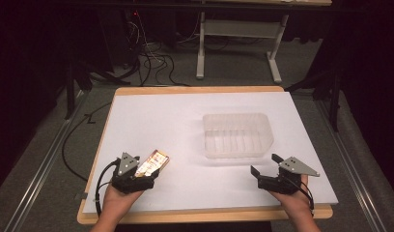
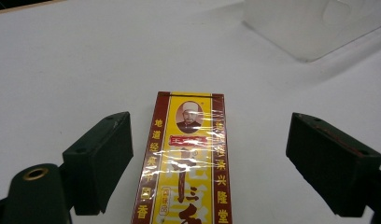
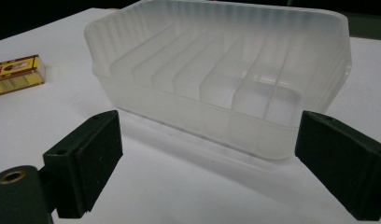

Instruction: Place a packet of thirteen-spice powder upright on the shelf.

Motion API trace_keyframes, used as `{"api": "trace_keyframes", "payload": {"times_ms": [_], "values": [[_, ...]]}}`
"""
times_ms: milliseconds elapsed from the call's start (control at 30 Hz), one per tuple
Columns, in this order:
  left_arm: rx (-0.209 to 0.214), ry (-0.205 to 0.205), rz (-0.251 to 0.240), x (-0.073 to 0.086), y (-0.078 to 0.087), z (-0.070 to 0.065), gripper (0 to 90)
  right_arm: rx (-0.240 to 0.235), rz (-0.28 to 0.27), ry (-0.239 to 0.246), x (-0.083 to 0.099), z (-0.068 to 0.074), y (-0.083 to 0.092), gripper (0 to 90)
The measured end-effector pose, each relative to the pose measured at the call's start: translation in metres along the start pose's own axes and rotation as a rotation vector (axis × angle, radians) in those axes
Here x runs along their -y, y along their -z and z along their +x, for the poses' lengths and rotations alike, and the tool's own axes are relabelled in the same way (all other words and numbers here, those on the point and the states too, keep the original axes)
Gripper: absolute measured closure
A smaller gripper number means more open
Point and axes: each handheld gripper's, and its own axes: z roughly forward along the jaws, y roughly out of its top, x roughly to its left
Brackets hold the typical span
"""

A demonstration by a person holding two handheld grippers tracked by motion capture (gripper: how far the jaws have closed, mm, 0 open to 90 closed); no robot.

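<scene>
Yellow-and-red box (image 2: 186,161) lay flat on the white counter (image 1: 185,121), between our left hand-held gripper's (image 1: 147,172) wide jaws, ungripped. Right hand-held gripper (image 1: 264,164) gaped empty near the clear tray (image 1: 237,135). Next, likely: close on box.

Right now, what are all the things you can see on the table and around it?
box: 1, yellow and dark red, wrapped in clear film, lying flat on the table near its left front, between the left gripper's open jaws
tray: 1, clear plastic with ribs inside, empty, right of the table's middle
table: 1, white top with a wooden edge
desk: 1, pale legs, on the floor behind the table
cables: several, black, on the floor at the back left
left gripper: 1, black, open, at the box
right gripper: 1, black, open, in front of the tray, holding nothing
hands: 2, one behind each gripper
</scene>
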Motion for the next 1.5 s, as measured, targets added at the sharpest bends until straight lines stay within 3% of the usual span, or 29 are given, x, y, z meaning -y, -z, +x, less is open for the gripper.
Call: {"api": "trace_keyframes", "payload": {"times_ms": [200, 333, 367, 433, 500, 533, 567, 600, 633, 667, 700, 733, 867, 933, 1000, 1300, 1500], "values": [[-0.003, -0.005, -0.004, 0.000, 0.000, 0.000, 19.0, 0.011, 0.000, -0.014, 0.001, -0.004, 0.001, 8.3], [-0.006, 0.020, -0.027, -0.001, 0.003, 0.003, 25.5, 0.010, 0.005, -0.027, 0.002, -0.007, -0.001, 8.5], [0.000, 0.040, -0.037, -0.002, 0.005, 0.006, 35.4, 0.010, 0.010, -0.026, 0.003, -0.008, -0.002, 8.7], [0.000, 0.048, -0.037, -0.002, 0.005, 0.007, 39.4, 0.007, 0.012, -0.029, 0.003, -0.008, -0.002, 9.0], [-0.010, 0.055, -0.034, -0.001, 0.005, 0.010, 49.3, 0.005, 0.012, -0.031, 0.003, -0.008, -0.002, 9.5], [-0.019, 0.058, -0.032, -0.001, 0.004, 0.011, 62.0, 0.005, 0.007, -0.027, 0.003, -0.008, -0.002, 10.5], [-0.066, 0.064, -0.014, -0.001, 0.002, 0.017, 67.9, 0.006, 0.006, -0.026, 0.003, -0.008, -0.002, 12.4], [-0.066, 0.064, -0.014, -0.001, 0.002, 0.017, 76.6, 0.007, 0.005, -0.021, 0.003, -0.007, -0.001, 13.6], [-0.130, 0.073, 0.002, -0.002, -0.002, 0.025, 83.8, 0.008, 0.003, -0.018, 0.003, -0.007, -0.001, 13.9], [-0.130, 0.073, 0.002, -0.002, -0.002, 0.025, 89.4, 0.007, 0.000, -0.016, 0.003, -0.006, -0.001, 14.2], [-0.174, 0.083, 0.029, -0.001, -0.008, 0.034, 90.0, 0.006, 0.000, -0.017, 0.003, -0.006, -0.001, 14.2], [-0.174, 0.083, 0.029, -0.001, -0.008, 0.034, 90.0, 0.004, 0.001, -0.015, 0.003, -0.006, -0.001, 14.2], [-0.206, 0.058, 0.115, 0.004, -0.024, 0.043, 90.0, 0.003, 0.006, -0.014, 0.003, -0.005, -0.002, 14.2], [-0.181, 0.056, 0.163, 0.007, -0.031, 0.043, 90.0, 0.006, 0.006, -0.020, 0.003, -0.007, -0.002, 14.5], [-0.156, 0.045, 0.174, 0.008, -0.033, 0.040, 90.0, 0.005, 0.008, -0.021, 0.004, -0.008, -0.002, 14.7], [-0.097, -0.008, 0.194, 0.006, -0.039, 0.025, 90.0, -0.005, 0.015, -0.027, 0.005, -0.008, -0.003, 15.5], [-0.031, -0.058, 0.186, 0.001, -0.047, 0.005, 90.0, -0.010, 0.017, -0.021, 0.005, -0.007, -0.005, 15.6]]}}
